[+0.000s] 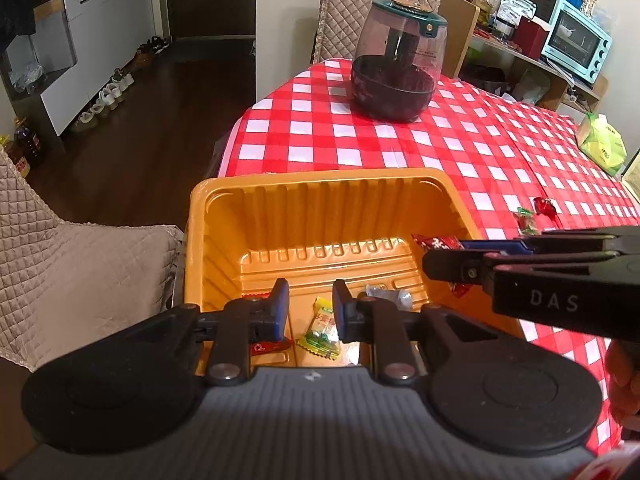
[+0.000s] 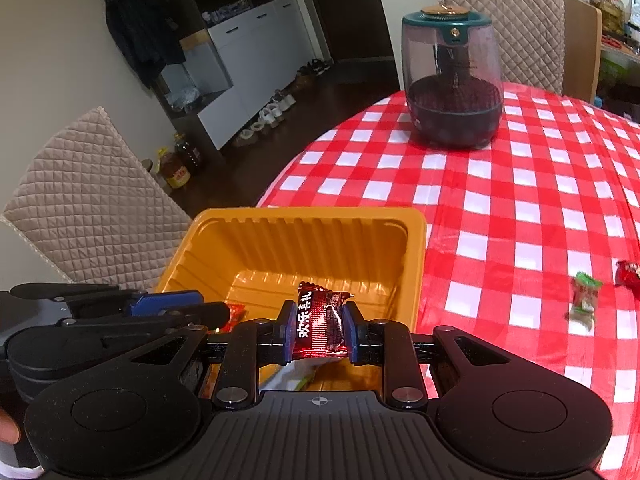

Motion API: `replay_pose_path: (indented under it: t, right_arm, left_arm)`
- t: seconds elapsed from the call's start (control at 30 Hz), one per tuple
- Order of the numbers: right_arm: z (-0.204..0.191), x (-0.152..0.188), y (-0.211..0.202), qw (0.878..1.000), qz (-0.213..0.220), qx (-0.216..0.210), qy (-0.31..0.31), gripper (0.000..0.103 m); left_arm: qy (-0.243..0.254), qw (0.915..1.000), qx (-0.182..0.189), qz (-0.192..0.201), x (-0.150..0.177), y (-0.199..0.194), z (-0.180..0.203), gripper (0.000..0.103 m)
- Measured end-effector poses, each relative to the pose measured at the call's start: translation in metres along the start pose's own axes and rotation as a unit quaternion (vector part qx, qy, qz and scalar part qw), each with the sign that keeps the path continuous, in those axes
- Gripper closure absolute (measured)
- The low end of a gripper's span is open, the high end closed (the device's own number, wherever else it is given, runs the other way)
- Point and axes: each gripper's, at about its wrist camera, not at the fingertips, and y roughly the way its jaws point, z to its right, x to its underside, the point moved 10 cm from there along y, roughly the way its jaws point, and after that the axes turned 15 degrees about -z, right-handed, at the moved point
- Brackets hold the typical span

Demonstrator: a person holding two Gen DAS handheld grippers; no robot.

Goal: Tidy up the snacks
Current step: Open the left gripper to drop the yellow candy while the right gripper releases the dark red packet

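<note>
Over the orange tray (image 2: 416, 240), right gripper (image 2: 319, 328) clamped on a dark red candy (image 2: 319, 320), long axis upright, straight above the tray floor. Left gripper (image 1: 311, 312) nearly together, empty, alongside.

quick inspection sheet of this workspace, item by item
surface: red-and-white checked tablecloth.
job's things: orange tray at the table edge holds wrapped candies, among them a yellow-green candy; green candy and red candy lie loose on the cloth.
clutter: lidded jar; green tissue pack.
grippers: right gripper shut on a dark red candy over the tray; left gripper fingers hold nothing.
cables: nothing seen.
surroundings: quilted chairs, shoes by a cabinet, toaster oven.
</note>
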Motion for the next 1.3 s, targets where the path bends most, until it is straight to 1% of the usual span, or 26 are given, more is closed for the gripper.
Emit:
replay_pose_path:
  t: [0.17,0.37,0.43,0.83,1.03,1.3]
  right_arm:
    - [-0.002,-0.008,0.000,1.000,0.010,0.002,-0.008,0.078]
    - [-0.004,-0.022,-0.005,0.999,0.040,-0.001,-0.009,0.078]
    - [-0.004,-0.022,-0.007,0.999,0.038,-0.002,-0.014,0.078]
    - [-0.008,0.010,-0.017,1.000,0.011,-0.011,-0.017,0.078]
    - [-0.012,0.027,-0.028,1.000,0.005,-0.016,-0.017,0.077]
    - [-0.017,0.045,-0.044,1.000,0.007,-0.018,-0.016,0.076]
  left_arm:
    - [0.000,1.0000,-0.001,0.000,0.000,0.000,0.000,0.083]
    - [-0.002,1.0000,-0.003,-0.004,0.002,0.001,-0.001,0.079]
    - [-0.003,1.0000,-0.002,-0.004,0.004,0.000,-0.001,0.079]
    - [-0.011,0.9999,0.000,0.003,0.017,-0.022,-0.003,0.076]
    - [-0.011,0.9999,0.001,0.008,0.028,-0.035,0.000,0.070]
    - [-0.014,0.9998,0.001,0.011,0.046,-0.052,0.007,0.069]
